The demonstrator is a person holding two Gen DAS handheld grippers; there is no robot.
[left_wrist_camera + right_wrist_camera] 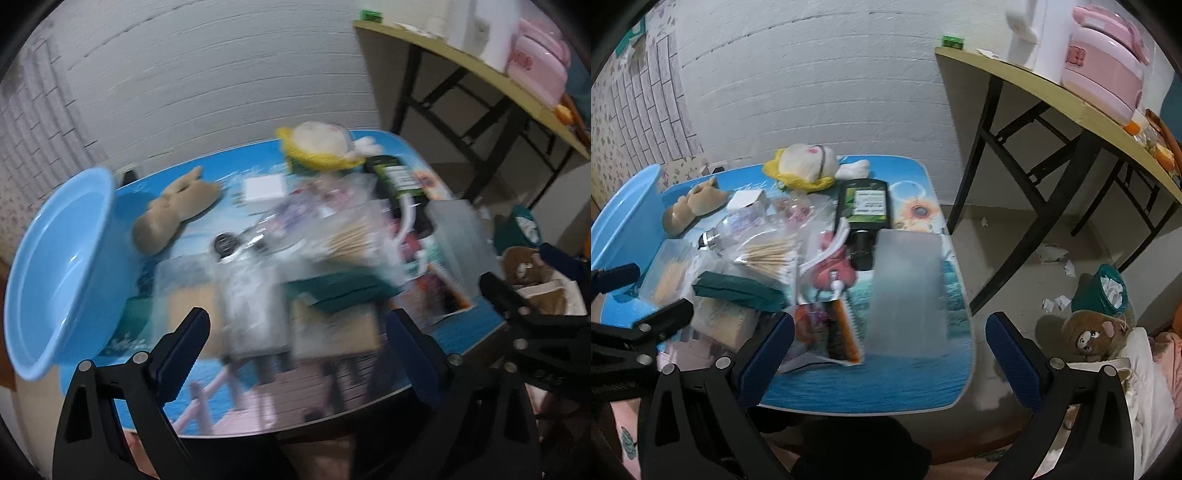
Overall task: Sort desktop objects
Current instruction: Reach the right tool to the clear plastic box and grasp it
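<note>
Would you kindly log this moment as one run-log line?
phase: pre-grasp | left gripper: open, empty, above table | right gripper: open, empty | blue basin: table's left edge, empty | clutter: unsorted

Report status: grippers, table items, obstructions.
Left gripper open, empty. Right gripper open, empty. Items piled on table, blue basin at left edge. Nothing blocking approach.

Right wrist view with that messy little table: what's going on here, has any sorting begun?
Not visibly. A person holds both grippers above the near edge of the blue table, and the left gripper and right gripper are open and empty. The clutter sits untouched: a dark green bottle, a bag of cotton swabs, a frosted plastic sheet, two plush toys at the back. A blue basin waits at the left.
</note>
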